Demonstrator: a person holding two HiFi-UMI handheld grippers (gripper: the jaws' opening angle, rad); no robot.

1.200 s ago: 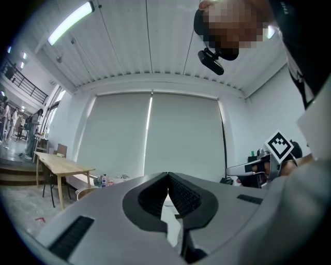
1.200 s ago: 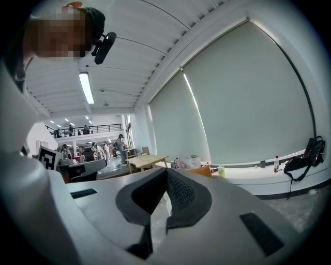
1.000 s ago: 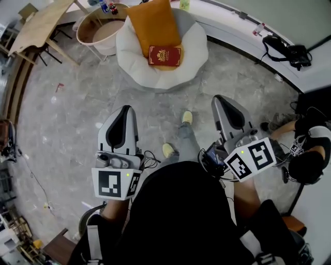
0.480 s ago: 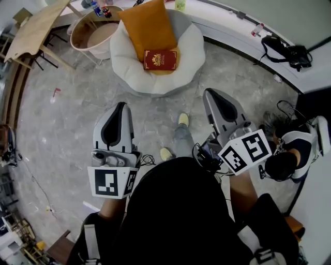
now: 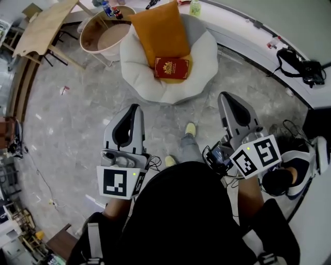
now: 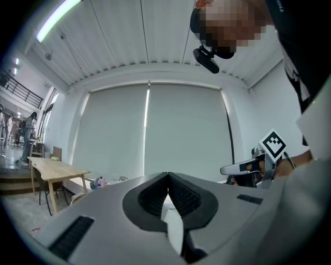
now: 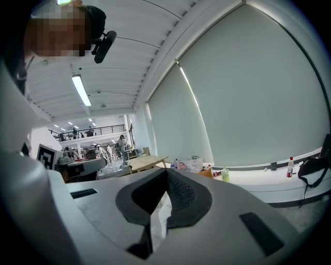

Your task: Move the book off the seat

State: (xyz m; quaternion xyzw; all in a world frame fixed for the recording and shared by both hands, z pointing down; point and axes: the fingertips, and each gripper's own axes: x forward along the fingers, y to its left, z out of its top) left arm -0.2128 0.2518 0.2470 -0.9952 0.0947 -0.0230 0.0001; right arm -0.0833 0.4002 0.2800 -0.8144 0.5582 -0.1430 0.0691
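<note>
A dark red book (image 5: pixel 171 68) with a gold emblem lies flat on an orange cushion (image 5: pixel 161 32) in a round white chair (image 5: pixel 168 59). My left gripper (image 5: pixel 135 107) is held level in front of the chair, short of its near rim and left of the book. My right gripper (image 5: pixel 226 95) is level with it on the right side. In the left gripper view the left gripper (image 6: pixel 168 174) is shut, pads meeting, with nothing between them. The right gripper (image 7: pixel 166 171) also shows its pads together and empty. Neither touches the book or chair.
A round wooden side table (image 5: pixel 106 36) with bottles stands left of the chair, and a wooden table (image 5: pixel 44 26) further left. A white window ledge (image 5: pixel 243 31) carries a green bottle (image 5: pixel 195 7) and a black bag (image 5: pixel 305 70). A person (image 5: pixel 289 171) sits at right. My shoes (image 5: pixel 190 129) stand on the marble floor.
The chair and the book have come nearer to both grippers over the three frames. Both grippers stay shut and empty.
</note>
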